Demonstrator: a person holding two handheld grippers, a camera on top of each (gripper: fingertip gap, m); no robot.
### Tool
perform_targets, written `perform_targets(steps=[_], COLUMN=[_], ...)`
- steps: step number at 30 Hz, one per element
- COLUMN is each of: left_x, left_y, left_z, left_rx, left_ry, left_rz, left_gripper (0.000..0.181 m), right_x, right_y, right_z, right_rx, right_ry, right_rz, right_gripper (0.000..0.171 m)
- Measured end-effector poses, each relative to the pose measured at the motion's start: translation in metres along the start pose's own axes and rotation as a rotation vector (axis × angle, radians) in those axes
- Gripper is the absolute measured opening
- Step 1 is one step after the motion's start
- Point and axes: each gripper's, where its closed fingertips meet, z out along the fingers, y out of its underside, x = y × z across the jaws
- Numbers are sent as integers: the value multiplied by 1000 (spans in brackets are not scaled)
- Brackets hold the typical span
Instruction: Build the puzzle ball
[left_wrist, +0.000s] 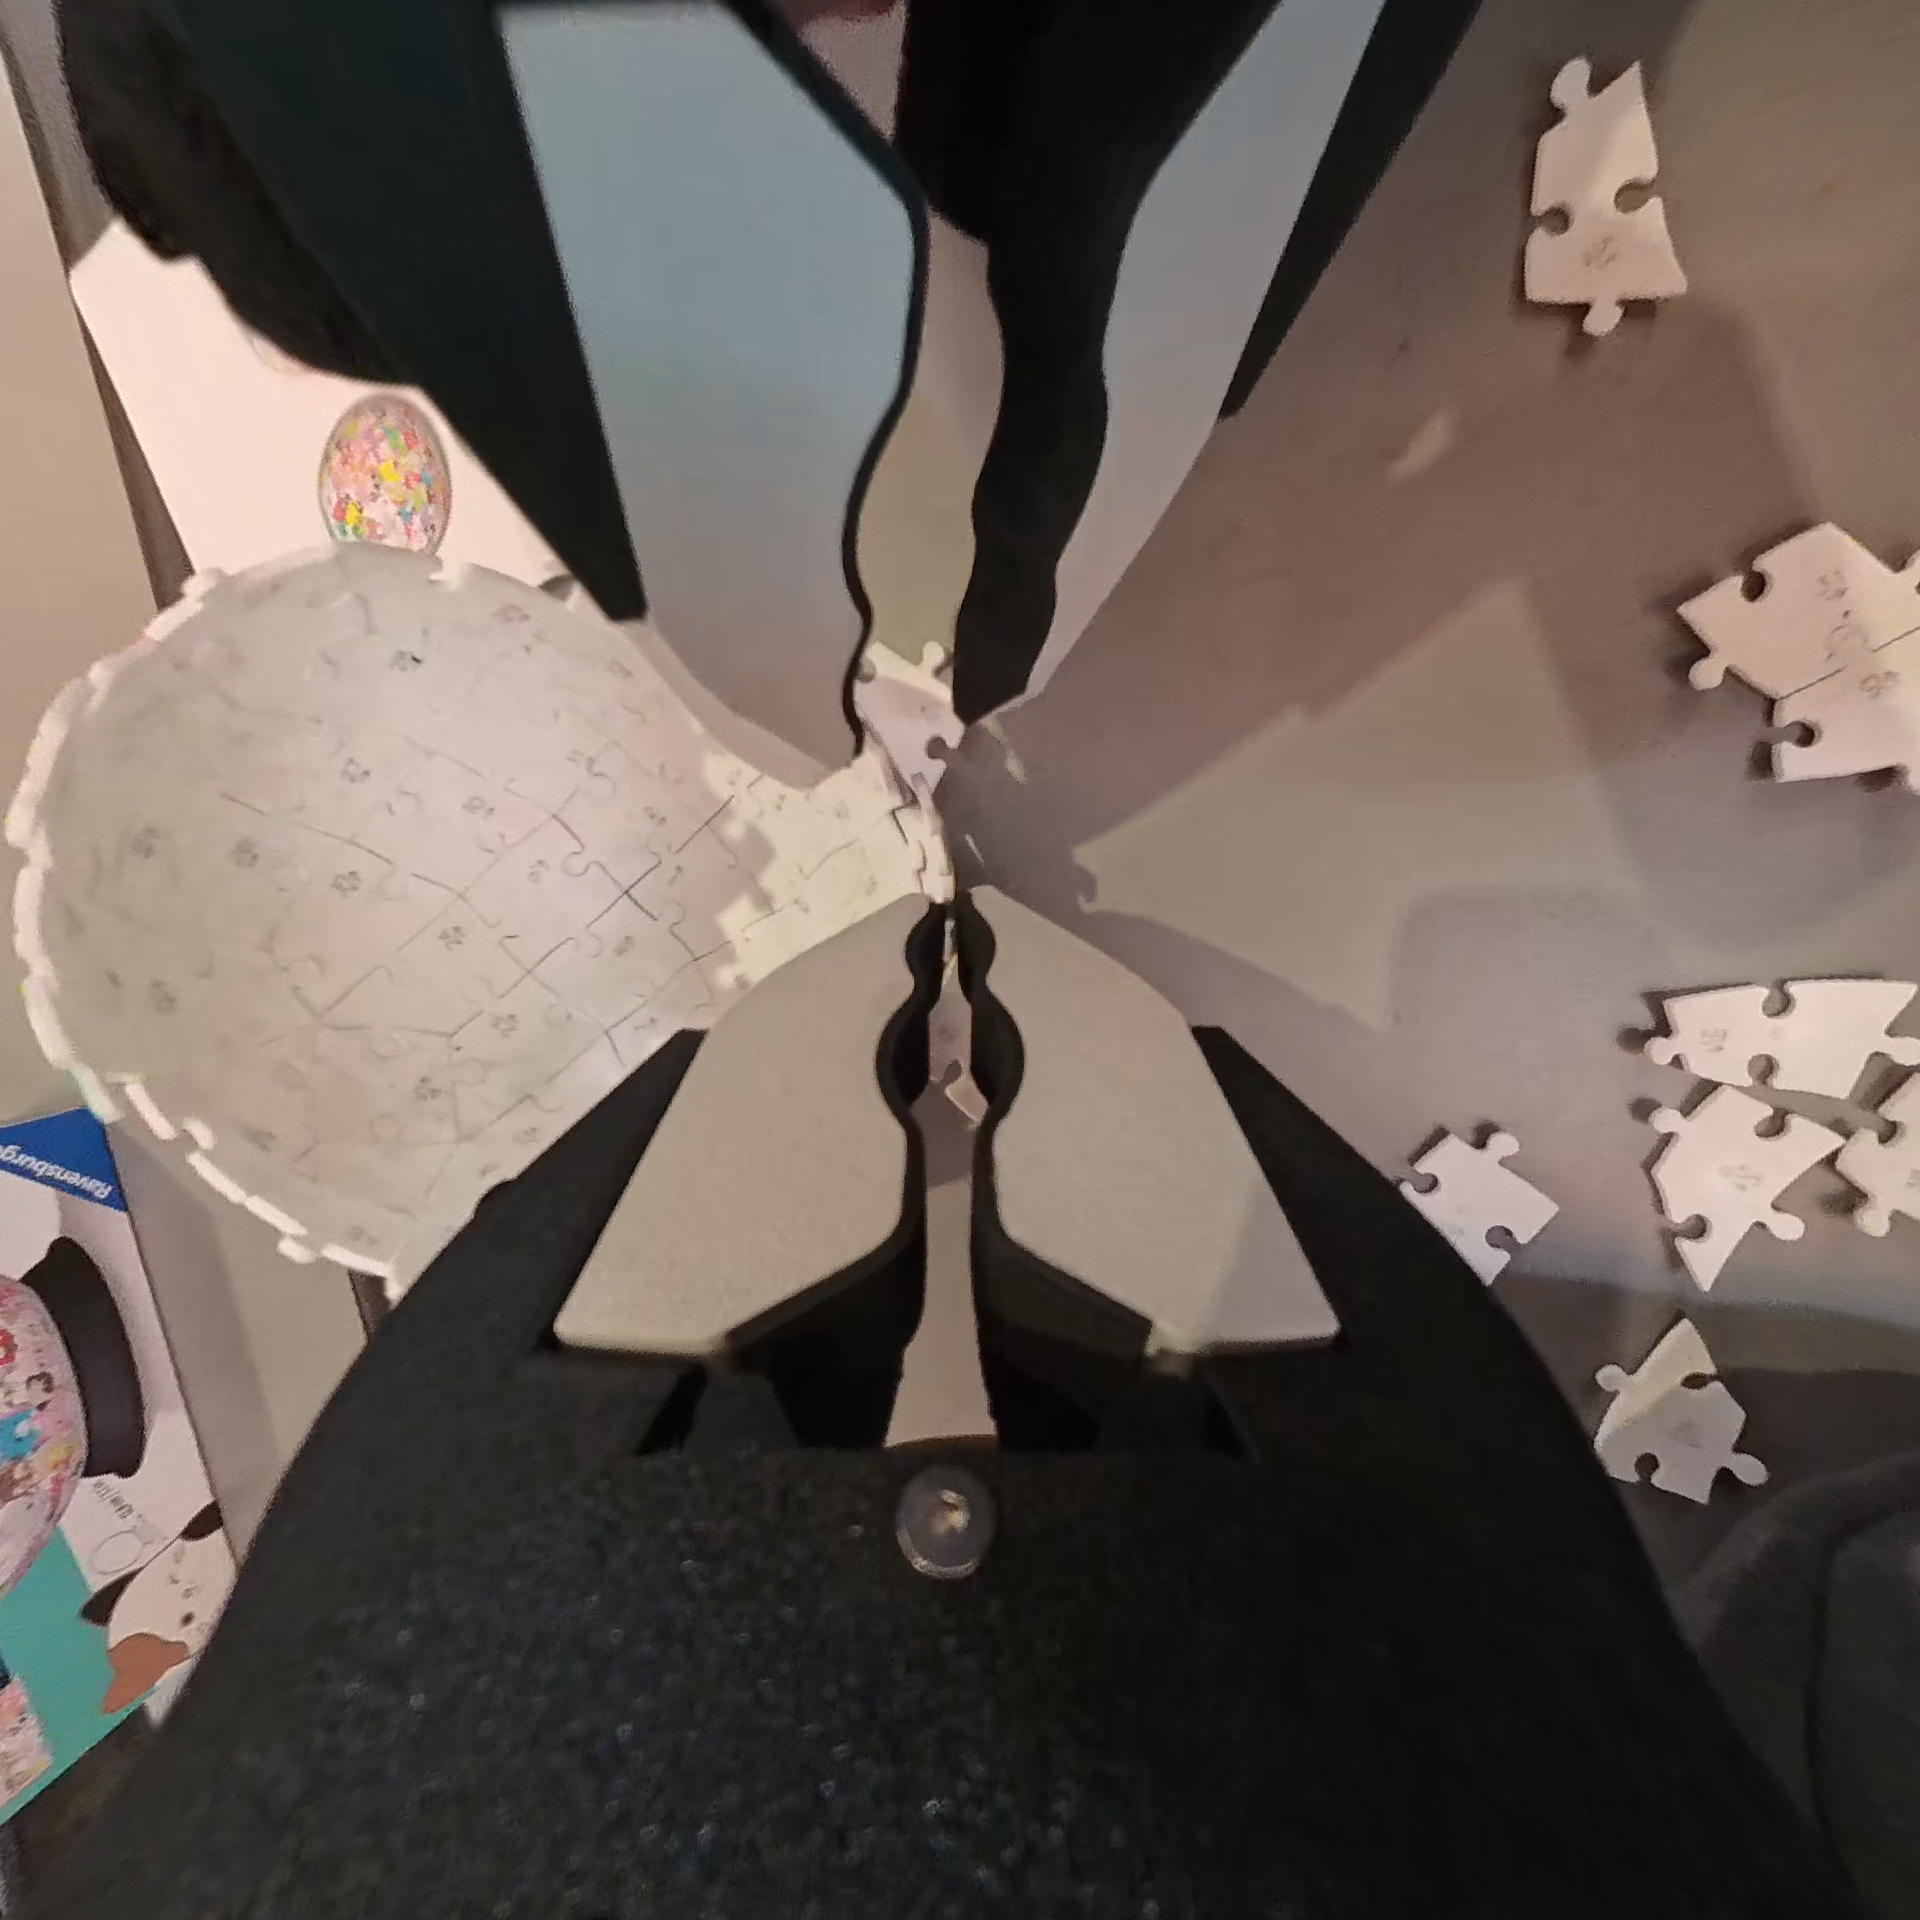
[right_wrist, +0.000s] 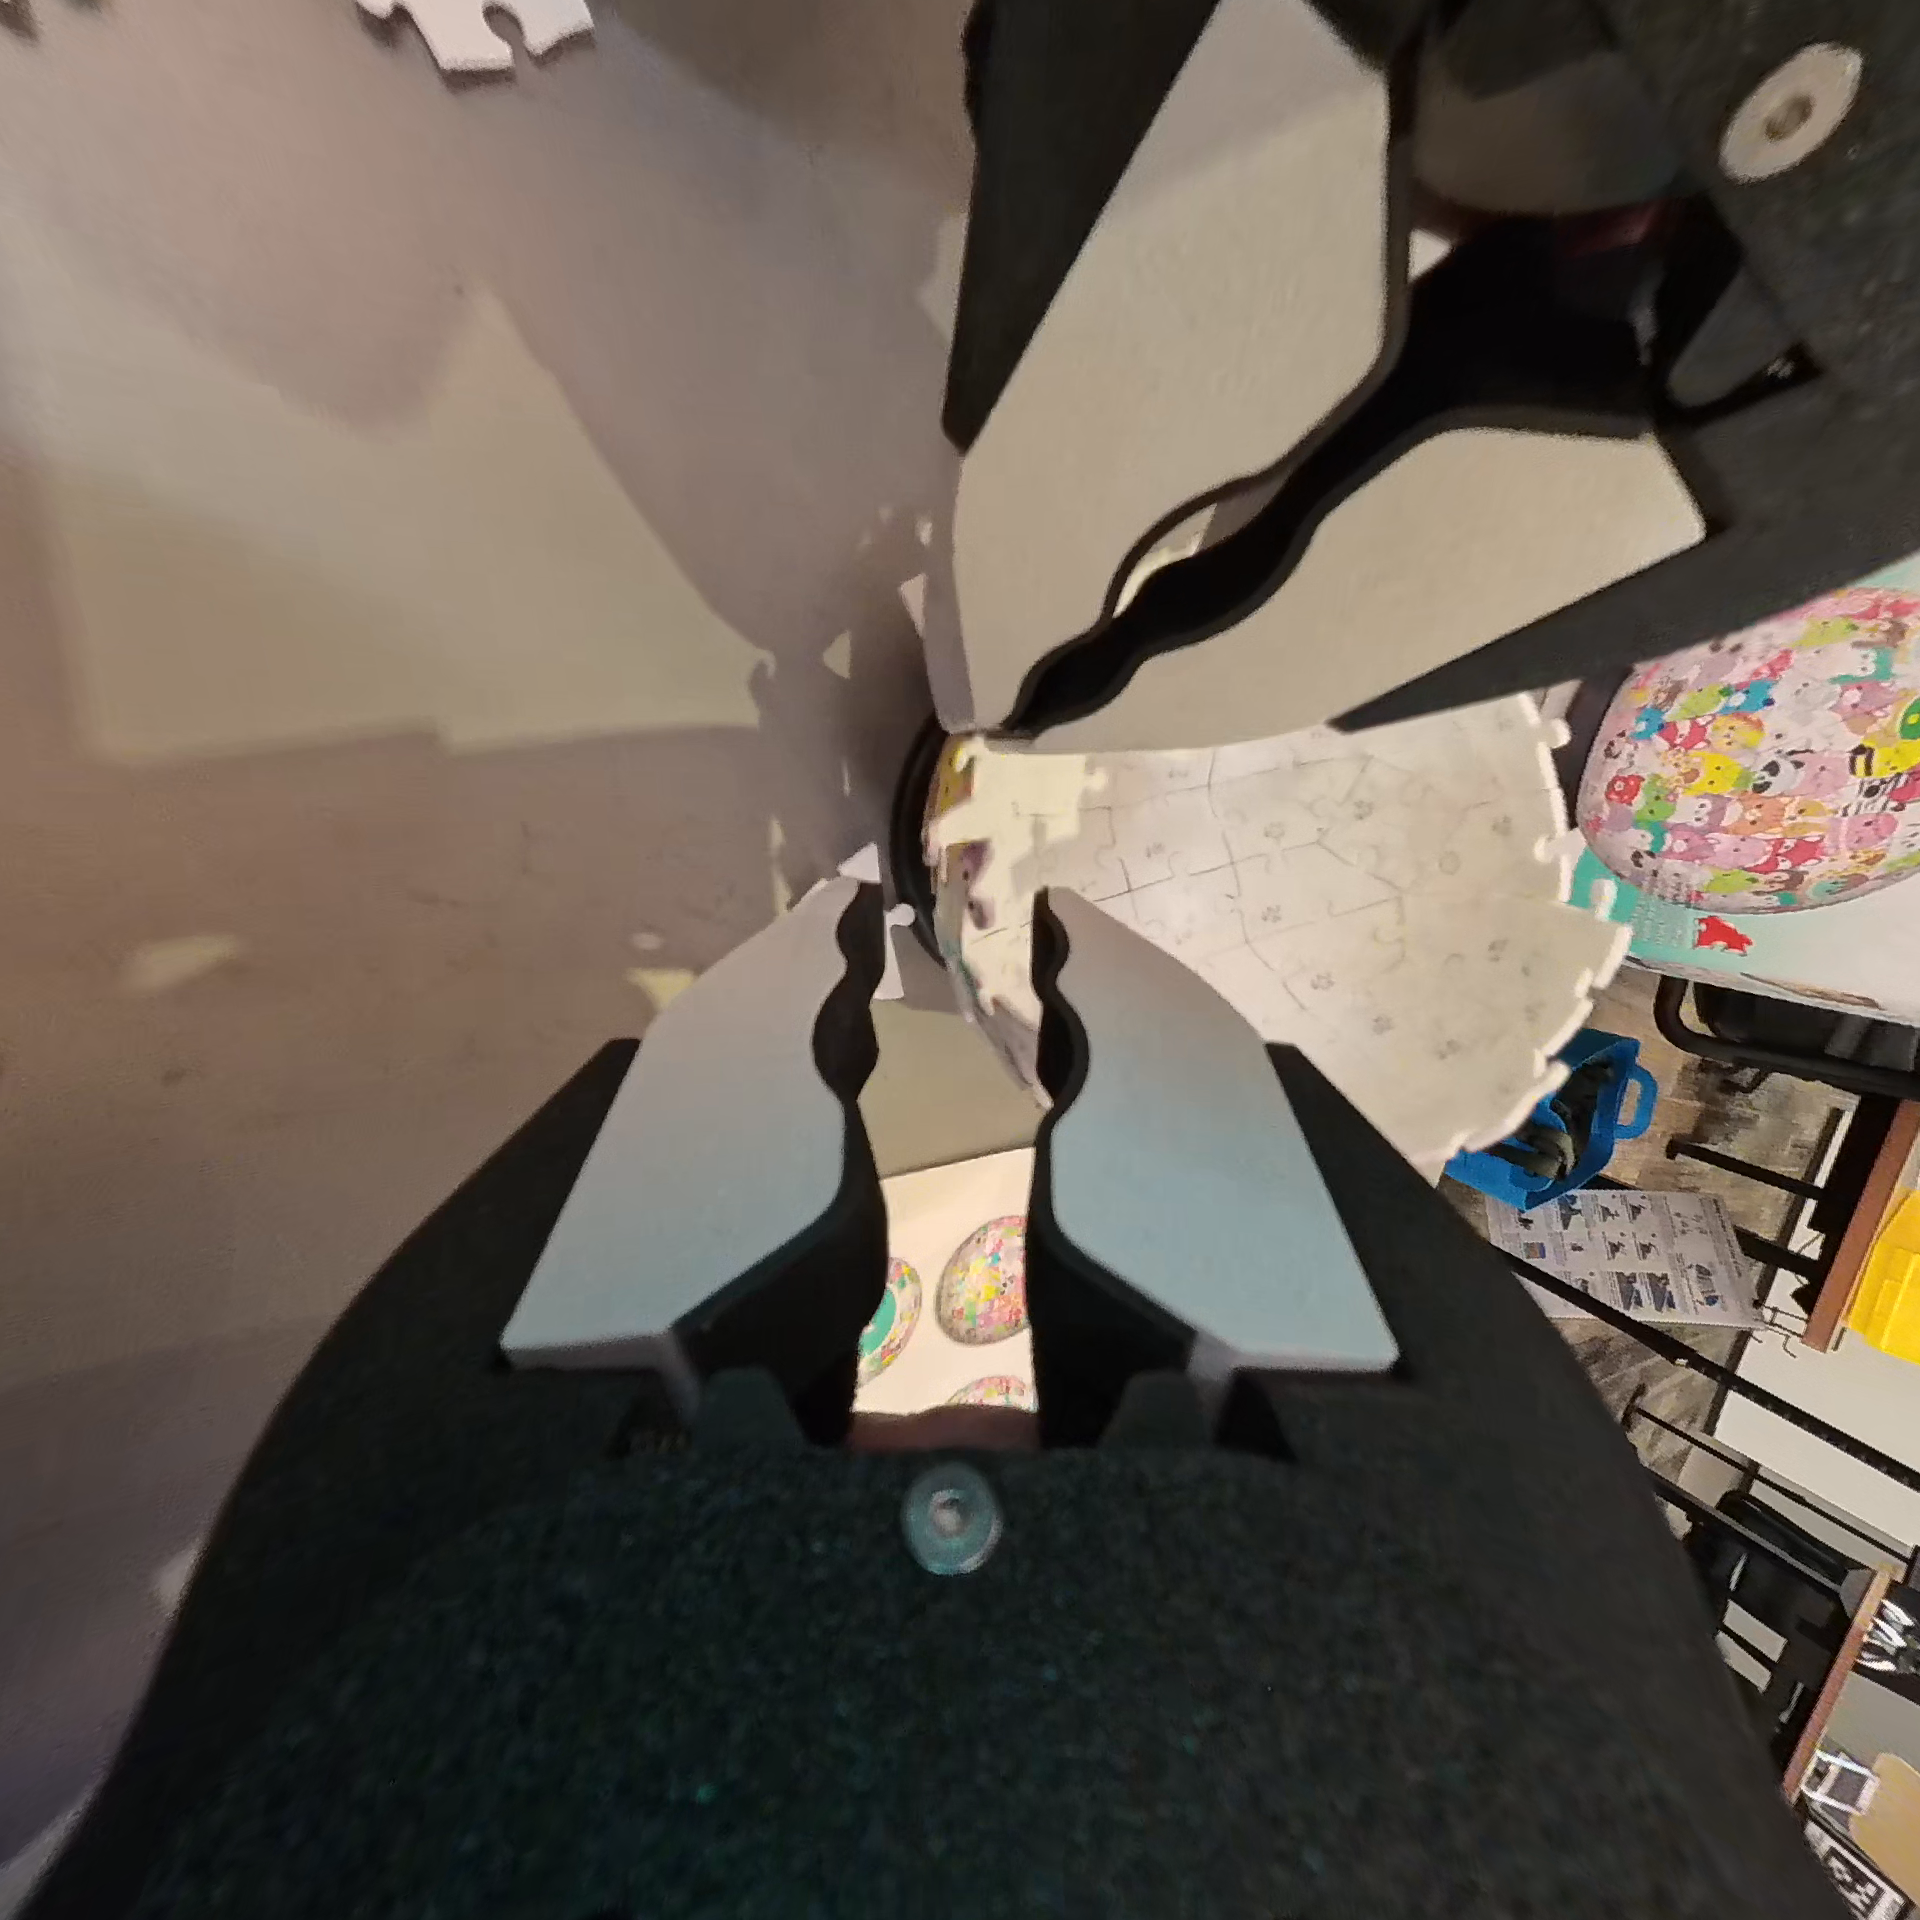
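The half-built puzzle ball (left_wrist: 364, 883) is a white bowl-shaped shell seen from the inside, and it also shows in the right wrist view (right_wrist: 1299, 883). My left gripper (left_wrist: 940, 914) is shut on the shell's rim and holds it above the grey table; in the right wrist view it (right_wrist: 997, 727) comes in from the top. My right gripper (right_wrist: 956, 925) comes from the opposite side (left_wrist: 909, 707). It holds a white puzzle piece (left_wrist: 914, 717) against the same rim, its jaws a little apart around it. The ball's coloured outer face is mostly hidden.
Several loose white pieces (left_wrist: 1745, 1143) lie face down on the grey table (left_wrist: 1351, 727), and one (right_wrist: 478, 31) shows at the top of the right wrist view. The puzzle box (left_wrist: 62, 1403) (right_wrist: 1766, 779) and an instruction sheet (left_wrist: 260, 416) lie beside the ball. A blue object (right_wrist: 1558, 1122) sits below the table. Less than 4 cm separates the two grippers' tips.
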Motion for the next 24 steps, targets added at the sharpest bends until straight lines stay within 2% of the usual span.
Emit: perform_targets(steps=[24], left_x=[0], left_y=[-4], left_z=[-1], left_rx=[-29], left_ry=[22], left_rz=[4], left_gripper=[2], right_x=[-1], right_y=[6], right_z=[7], right_rx=[-33], right_ry=[-6], right_rz=[-1], right_gripper=[22])
